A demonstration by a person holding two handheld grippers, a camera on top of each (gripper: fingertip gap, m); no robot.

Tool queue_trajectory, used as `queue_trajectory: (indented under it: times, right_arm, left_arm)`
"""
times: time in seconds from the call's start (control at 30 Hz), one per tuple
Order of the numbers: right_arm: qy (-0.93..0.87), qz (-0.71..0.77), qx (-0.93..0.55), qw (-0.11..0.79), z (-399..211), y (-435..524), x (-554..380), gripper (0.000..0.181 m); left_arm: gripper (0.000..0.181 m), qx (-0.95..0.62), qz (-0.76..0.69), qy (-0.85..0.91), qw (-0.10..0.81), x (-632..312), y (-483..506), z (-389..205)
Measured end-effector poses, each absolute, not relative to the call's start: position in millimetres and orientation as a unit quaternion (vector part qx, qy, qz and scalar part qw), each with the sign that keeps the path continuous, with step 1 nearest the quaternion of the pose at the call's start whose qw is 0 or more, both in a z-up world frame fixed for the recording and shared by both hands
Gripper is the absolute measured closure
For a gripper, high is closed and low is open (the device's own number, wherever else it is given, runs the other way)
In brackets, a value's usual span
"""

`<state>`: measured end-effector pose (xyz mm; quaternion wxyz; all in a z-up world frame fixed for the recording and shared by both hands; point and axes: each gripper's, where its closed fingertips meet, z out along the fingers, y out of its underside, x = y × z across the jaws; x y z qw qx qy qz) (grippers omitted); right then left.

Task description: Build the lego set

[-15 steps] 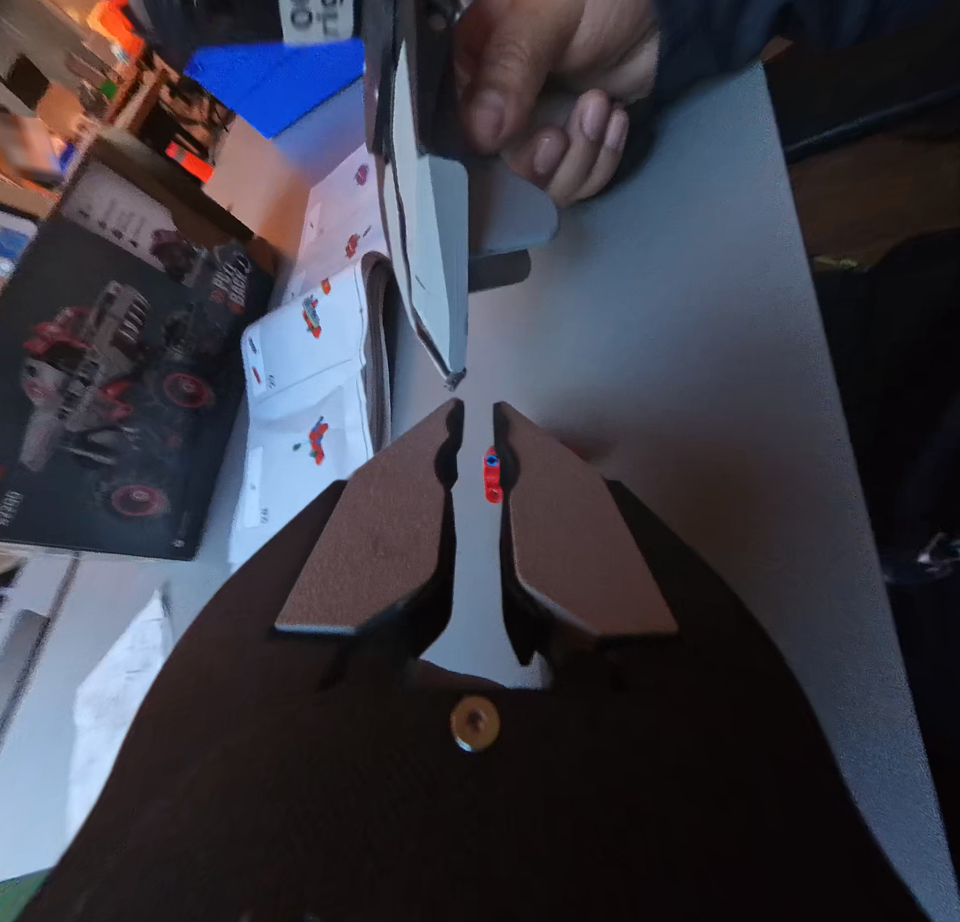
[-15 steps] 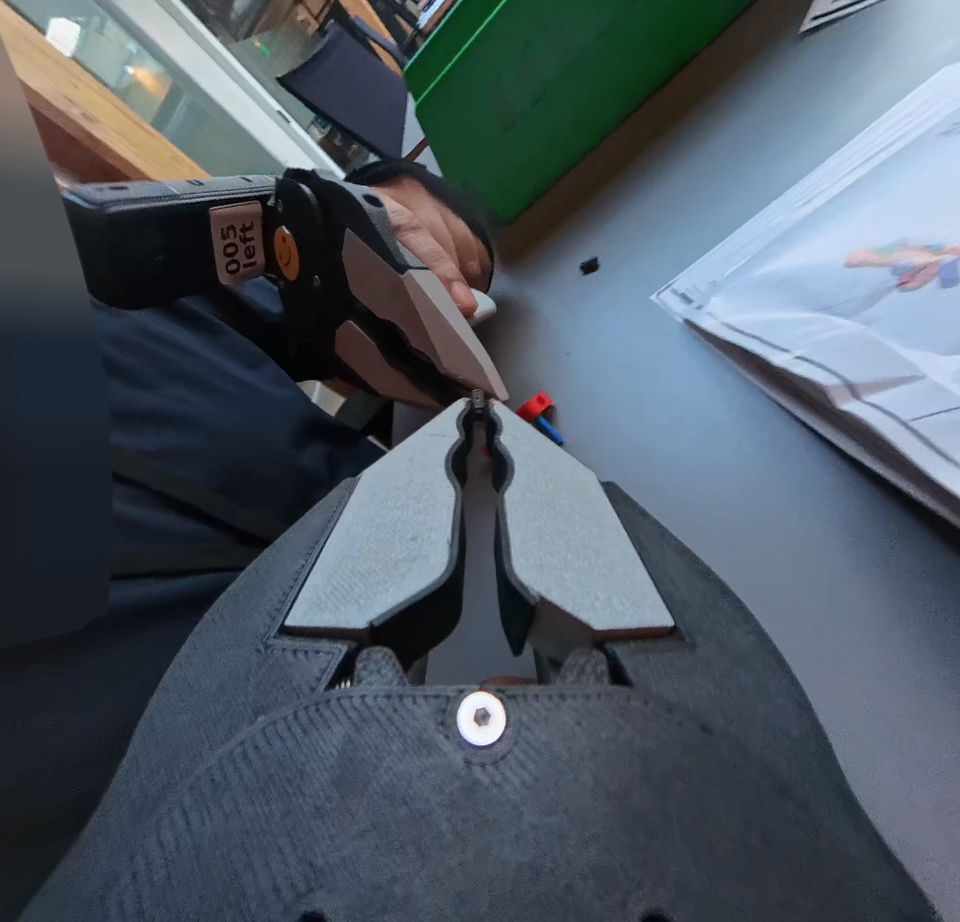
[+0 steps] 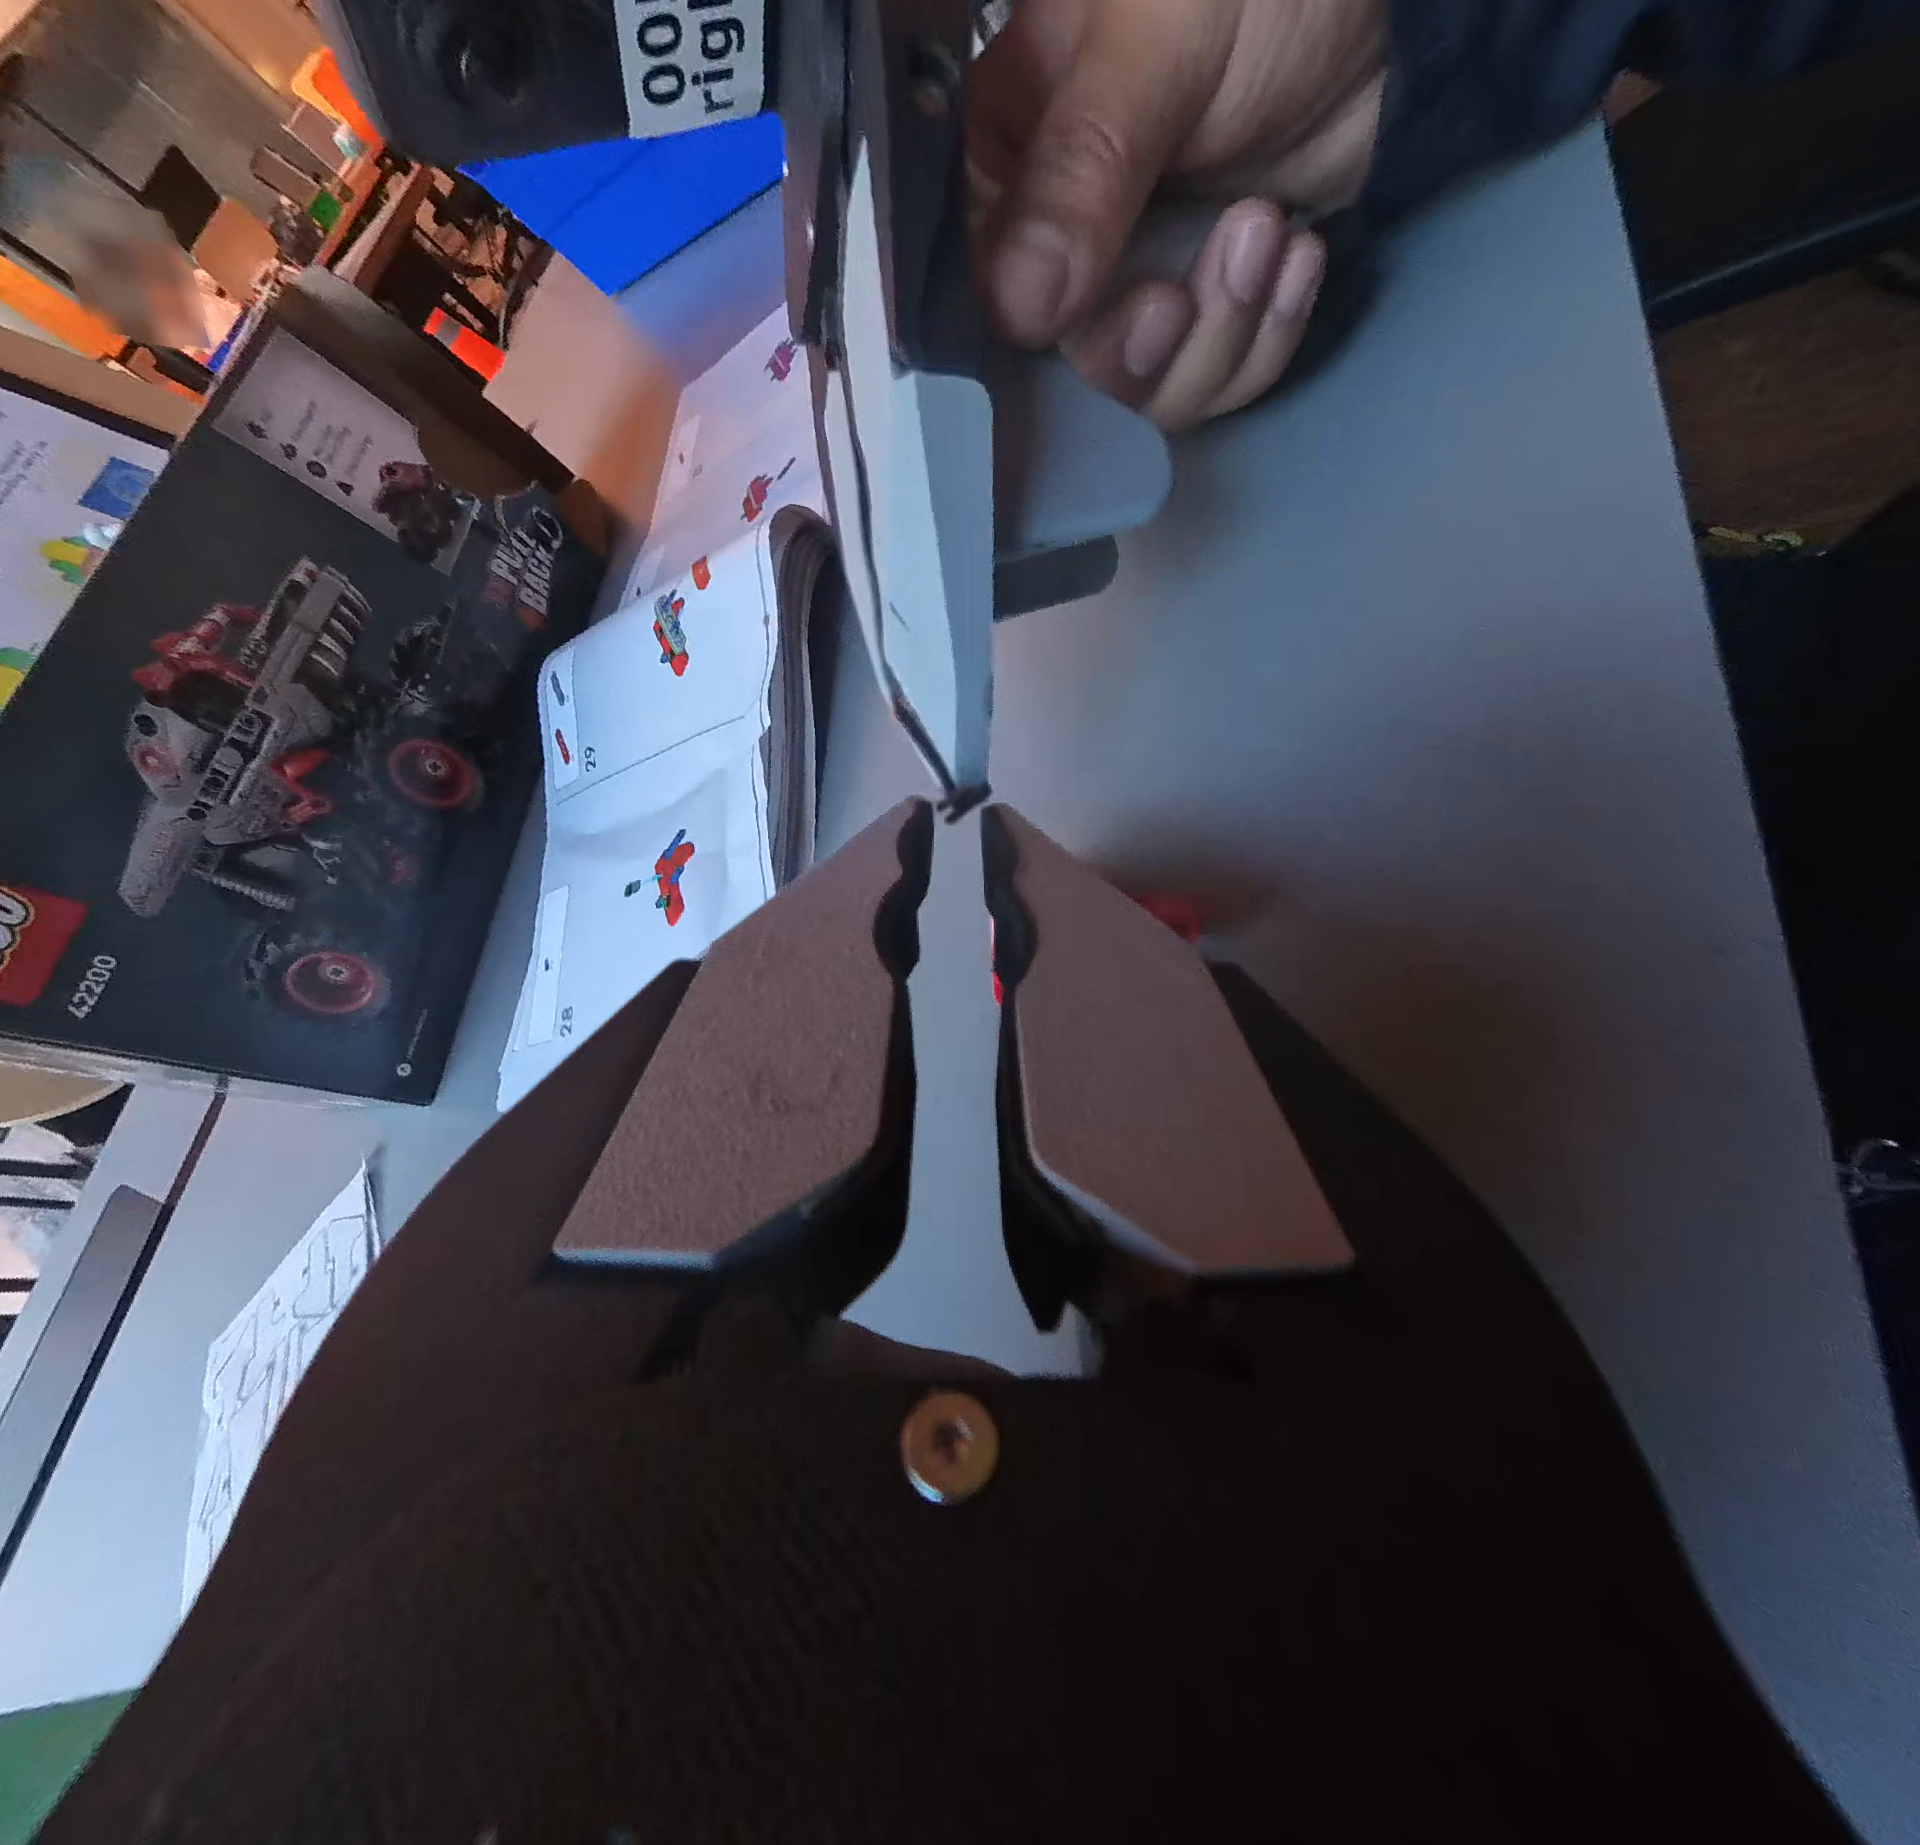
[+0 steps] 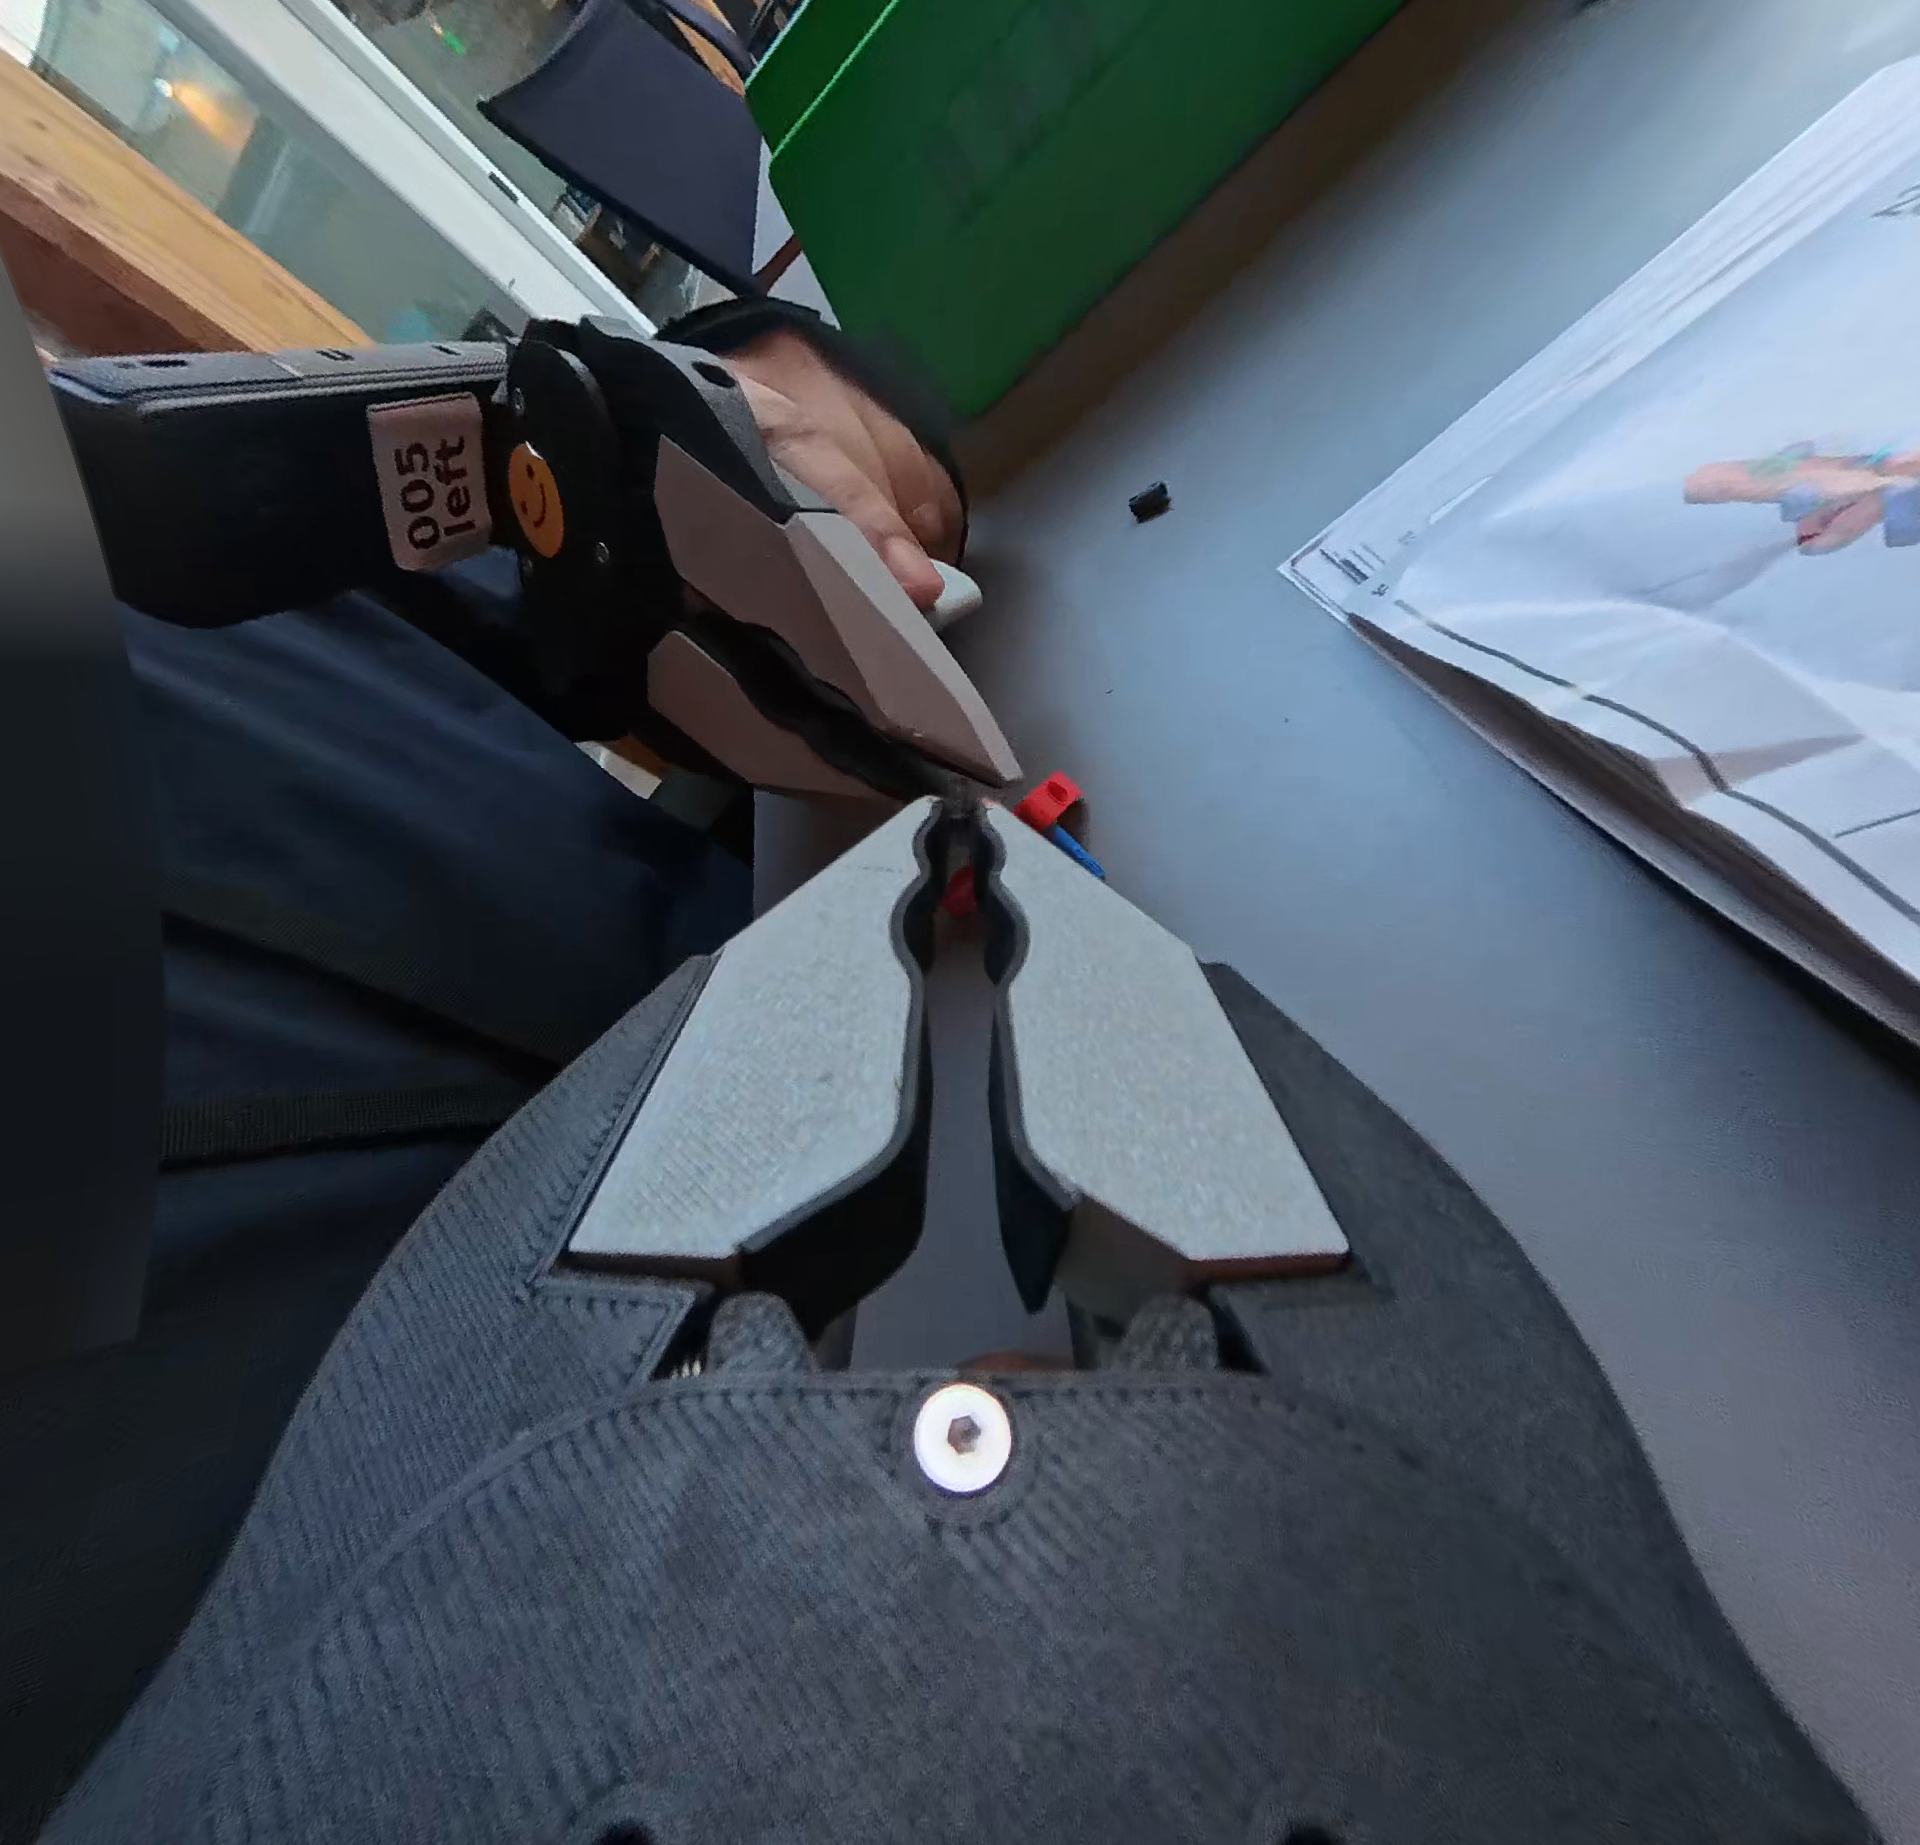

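Smooth grey counter (image 3: 1403, 652) carries your glossy set box (image 3: 260, 756) and open paper booklet (image 3: 665, 756). Your right claw (image 4: 958, 814) pinches a tiny black pin, tip to tip with your left claw (image 3: 956, 821), slightly parted and gripping nothing. A red-and-blue lego piece (image 4: 1055, 808) lies just beside both tips.

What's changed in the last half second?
The right gripper, shut on the small black piece, has closed in on the left gripper; the piece now sits at its fingertip gap. In the left wrist view the red piece has slid rightward, mostly behind a finger. Unchanged: left gripper open and empty; booklet and box in place.
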<state>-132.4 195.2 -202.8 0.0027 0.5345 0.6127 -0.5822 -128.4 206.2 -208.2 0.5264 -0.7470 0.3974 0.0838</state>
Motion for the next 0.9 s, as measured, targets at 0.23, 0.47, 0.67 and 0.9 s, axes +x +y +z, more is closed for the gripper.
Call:
queue_trajectory:
  times: [0.23,0.47,0.67,0.9]
  right_arm:
    - [0.61,-0.579,0.541,0.009,-204.8,195.1,-131.5,0.181]
    - [0.594,-0.612,0.522,-0.022,-189.2,201.6,-133.3,0.181]
    - [0.601,-0.609,0.516,-0.037,-188.1,201.7,-133.2,0.179]
    - [0.603,-0.609,0.514,-0.036,-187.9,199.4,-133.9,0.179]
  left_arm:
    - [0.178,-0.734,0.109,0.415,0.527,-127.5,205.9,-209.8]
    - [0.179,-0.743,0.087,0.375,0.547,-132.4,209.6,-198.9]
    - [0.179,-0.738,0.077,0.367,0.561,-133.1,209.4,-193.4]
    - [0.179,-0.731,0.084,0.377,0.563,-129.7,209.0,-193.4]
